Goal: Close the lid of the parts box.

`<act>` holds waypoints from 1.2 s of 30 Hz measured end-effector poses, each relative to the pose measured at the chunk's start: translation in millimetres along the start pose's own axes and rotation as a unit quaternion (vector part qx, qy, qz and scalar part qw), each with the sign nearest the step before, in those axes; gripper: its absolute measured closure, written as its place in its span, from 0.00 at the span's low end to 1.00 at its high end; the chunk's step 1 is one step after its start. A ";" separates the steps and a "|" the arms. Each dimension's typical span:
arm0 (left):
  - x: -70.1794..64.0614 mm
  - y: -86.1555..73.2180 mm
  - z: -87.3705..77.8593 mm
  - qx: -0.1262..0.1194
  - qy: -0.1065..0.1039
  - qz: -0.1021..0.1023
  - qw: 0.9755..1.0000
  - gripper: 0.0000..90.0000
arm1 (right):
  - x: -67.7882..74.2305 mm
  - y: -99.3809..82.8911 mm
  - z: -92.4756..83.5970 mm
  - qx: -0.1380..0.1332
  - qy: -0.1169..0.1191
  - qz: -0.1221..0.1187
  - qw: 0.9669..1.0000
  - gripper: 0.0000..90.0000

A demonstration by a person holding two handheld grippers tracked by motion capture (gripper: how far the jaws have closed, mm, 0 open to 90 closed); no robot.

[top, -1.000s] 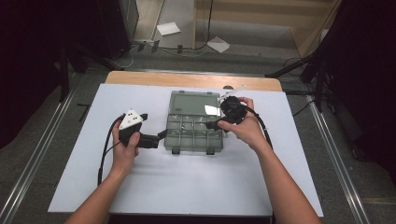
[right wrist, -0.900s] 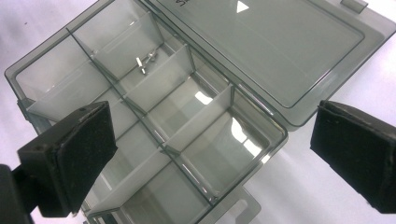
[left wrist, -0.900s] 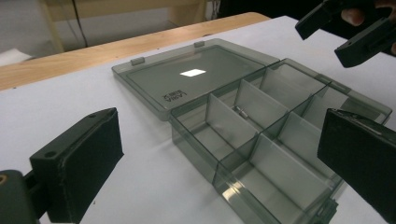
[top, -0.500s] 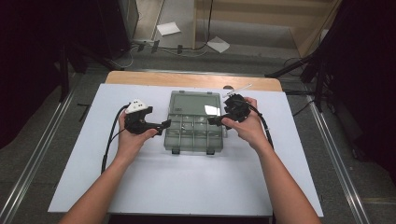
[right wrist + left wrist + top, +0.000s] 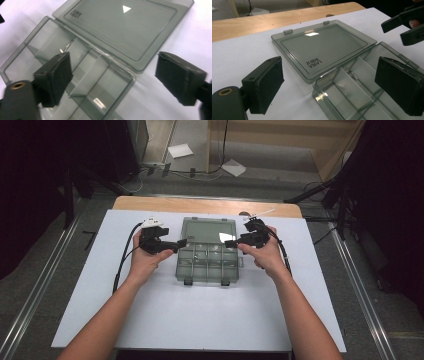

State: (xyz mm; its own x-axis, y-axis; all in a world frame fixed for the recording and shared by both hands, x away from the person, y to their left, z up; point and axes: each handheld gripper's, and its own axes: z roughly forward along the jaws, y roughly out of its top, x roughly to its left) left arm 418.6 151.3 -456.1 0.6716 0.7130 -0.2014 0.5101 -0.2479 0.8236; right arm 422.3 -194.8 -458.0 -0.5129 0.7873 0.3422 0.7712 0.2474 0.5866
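Observation:
A clear grey compartment box lies open on the white board, its divided tray (image 5: 207, 264) nearer me and its lid (image 5: 208, 230) flat beyond the hinge. My left gripper (image 5: 183, 242) sits at the tray's left far corner. In the left gripper view its jaws (image 5: 332, 85) straddle that corner, pads apart from the plastic. My right gripper (image 5: 228, 243) is at the tray's right far corner, and its jaws (image 5: 117, 80) stand either side of the rim without touching. Both pairs of jaws have just been closing a little, with a box corner between them. Both are open.
The white board (image 5: 200, 320) covers a wooden table whose far edge (image 5: 205, 205) shows behind the lid. Black cables trail from both grippers. Sheets of paper (image 5: 180, 150) lie on the floor beyond, and metal rails (image 5: 350, 270) run along both sides.
My left gripper has moved away from me and to the right, up to the tray's far left corner. My right gripper has edged slightly toward the box.

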 end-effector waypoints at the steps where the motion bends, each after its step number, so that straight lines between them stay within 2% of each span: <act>1: 0.7 1.0 2.3 0.002 0.006 -0.003 1.000 0.13 | -1.9 -0.1 0.5 -0.001 0.001 0.008 1.000 0.21; 3: 3.7 3.4 7.2 0.009 0.012 -0.015 1.000 0.18 | -5.3 -0.5 0.4 -0.008 0.004 0.019 1.000 0.25; 6: 8.5 6.5 12.7 0.012 0.010 -0.020 1.000 0.19 | -6.7 0.5 0.9 -0.013 -0.002 0.031 0.999 0.30; 7: 9.9 7.4 14.7 0.013 0.011 -0.023 1.000 0.22 | -8.1 0.9 1.8 -0.017 0.001 0.029 0.999 0.33; 13: 14.3 11.8 30.1 0.036 0.028 -0.020 0.999 0.31 | -12.2 0.8 10.5 -0.014 0.005 0.039 0.999 0.46; 15: 15.8 12.4 34.9 0.042 0.032 -0.024 0.998 0.33 | -13.5 0.3 12.2 -0.016 -0.003 0.039 0.999 0.49; 19: 20.5 12.7 42.4 0.048 0.035 -0.032 0.998 0.36 | -15.3 0.6 15.2 -0.018 -0.013 0.042 0.999 0.50; 23: 23.2 11.3 50.2 0.057 0.036 -0.037 0.997 0.36 | -20.3 1.4 17.7 -0.021 -0.011 0.060 0.998 0.51; 27: 24.6 9.5 53.4 0.059 0.036 -0.045 0.997 0.36 | -26.8 0.2 22.4 -0.015 -0.009 0.065 0.998 0.51; 31: 26.3 8.1 55.8 0.060 0.035 -0.051 0.996 0.36 | -33.9 -1.1 26.3 -0.010 0.002 0.082 0.997 0.51; 36: 27.6 6.4 57.8 0.062 0.029 -0.055 0.996 0.36 | -39.2 -0.8 31.5 -0.012 0.016 0.091 0.996 0.52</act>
State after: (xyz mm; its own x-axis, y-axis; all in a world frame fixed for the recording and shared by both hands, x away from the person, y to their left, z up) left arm 471.4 131.5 -487.0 0.5778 0.7758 -0.2535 0.6440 -0.2425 0.7256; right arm 453.6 -208.1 -495.0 -0.3775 0.7993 0.4675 0.8437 0.0887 0.5295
